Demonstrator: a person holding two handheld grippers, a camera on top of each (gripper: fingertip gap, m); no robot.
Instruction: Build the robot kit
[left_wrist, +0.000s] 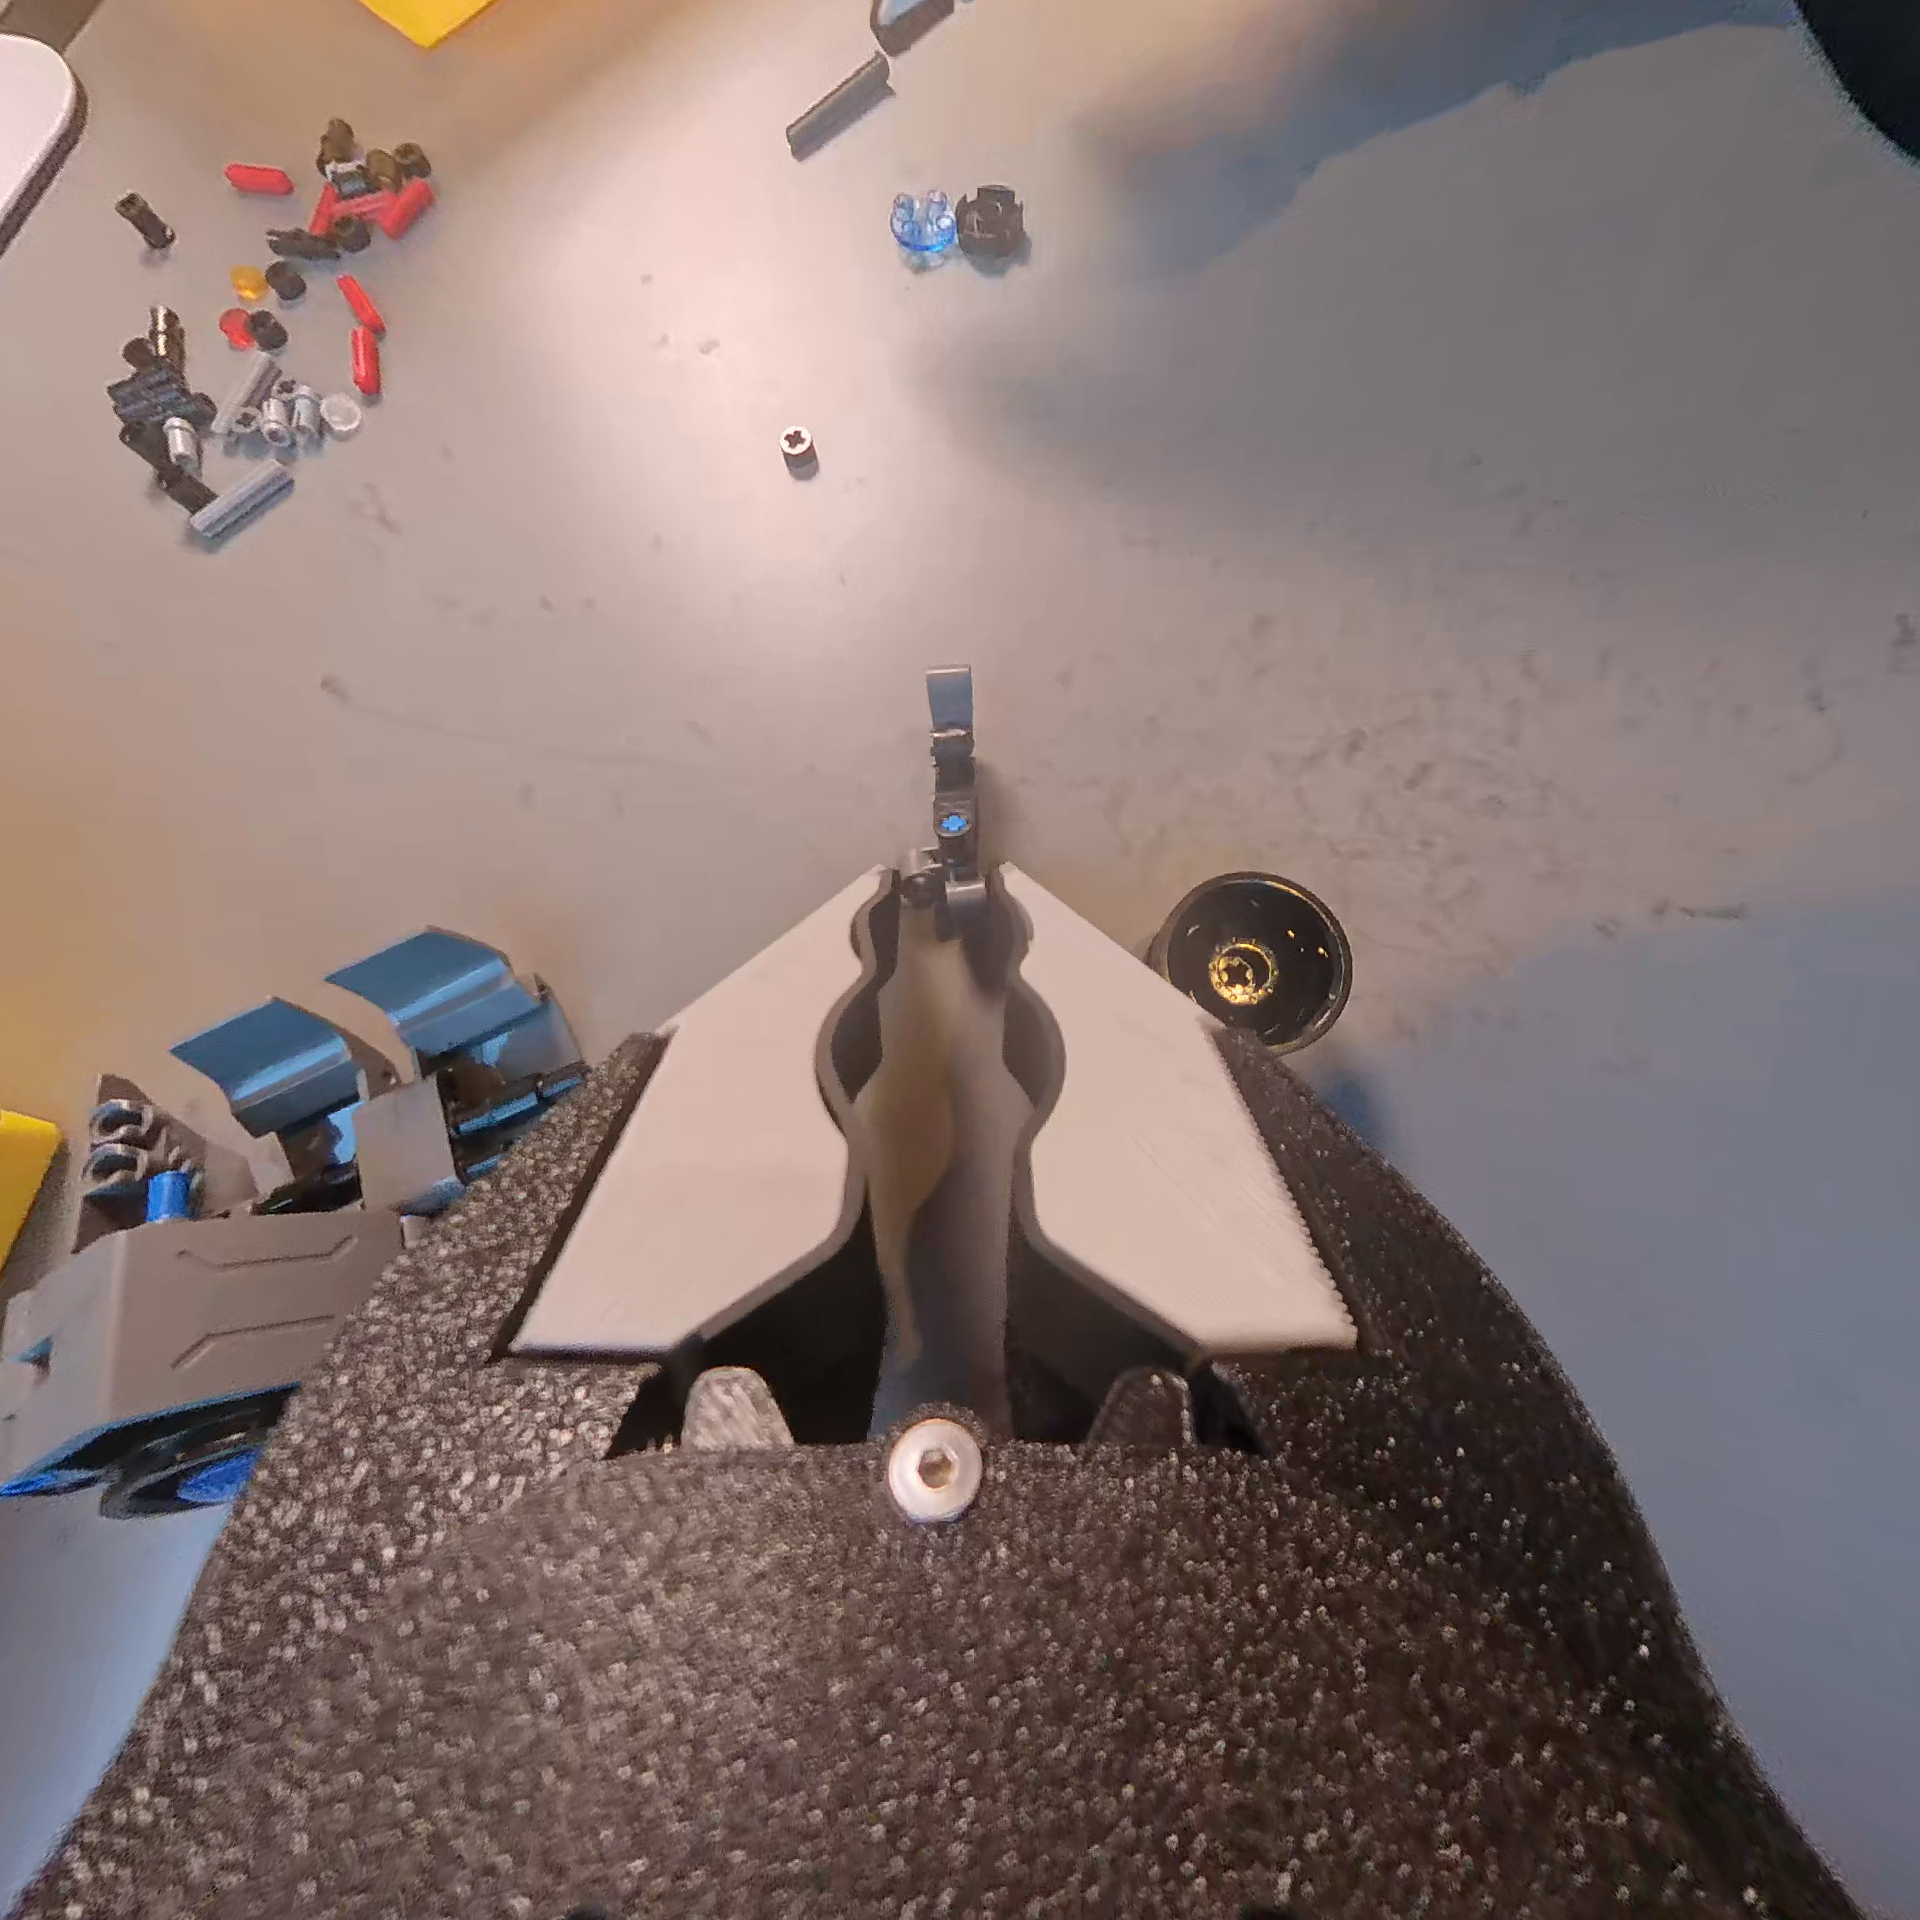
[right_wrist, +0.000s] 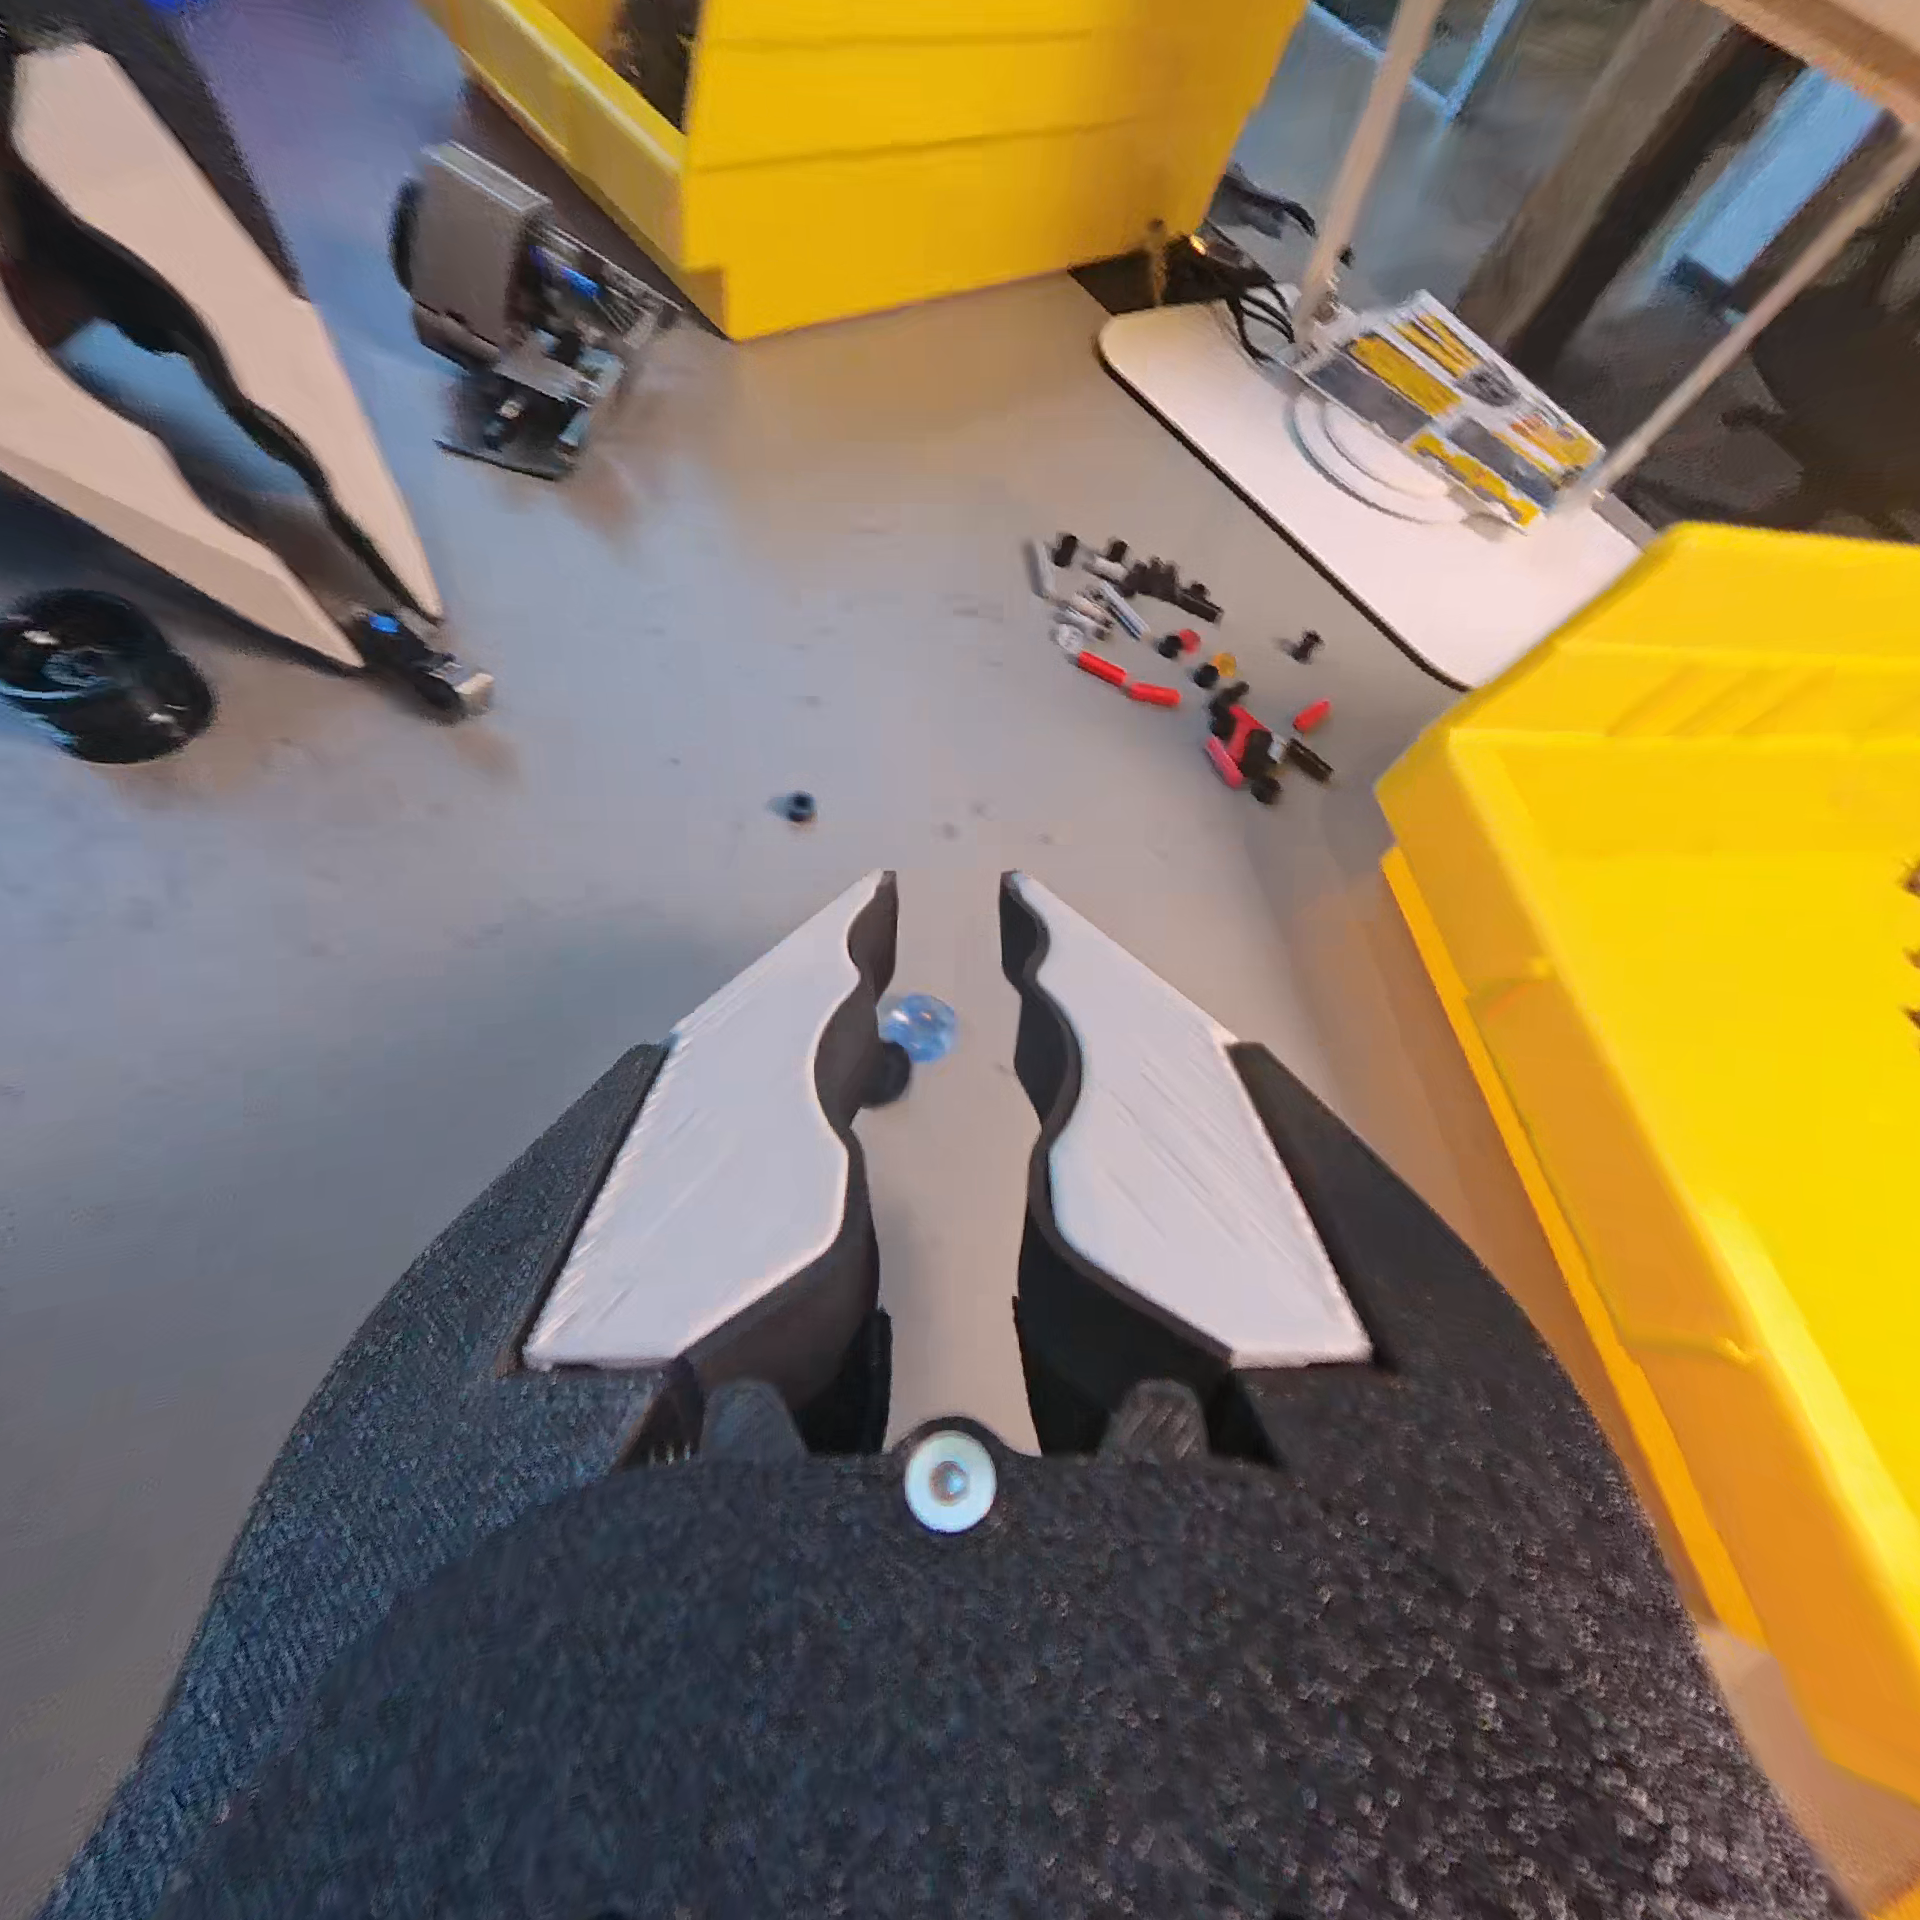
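My left gripper (left_wrist: 945, 883) is shut on a small black and grey linkage piece with a blue pin (left_wrist: 951, 821), which sticks out past the fingertips above the grey table. The left gripper also shows at the far left of the right wrist view (right_wrist: 395, 634), with the piece (right_wrist: 421, 660) at its tip. My right gripper (right_wrist: 945, 883) is open and empty above the table. A clear blue round piece (right_wrist: 916, 1023) shows in the gap between its fingers, close to the left finger, with a black piece (right_wrist: 883, 1081) beside it. Both also lie in the left wrist view (left_wrist: 923, 220).
A black wheel (left_wrist: 1252, 961) lies right of my left gripper. A blue and grey model (left_wrist: 312, 1122) stands at its left. A pile of small red, black and grey parts (right_wrist: 1174, 655), a small bush (right_wrist: 798, 805), yellow bins (right_wrist: 1714, 1039) and a white board (right_wrist: 1351, 499) surround the work area. My hands' fingertips stand some 15 centimetres from each other.
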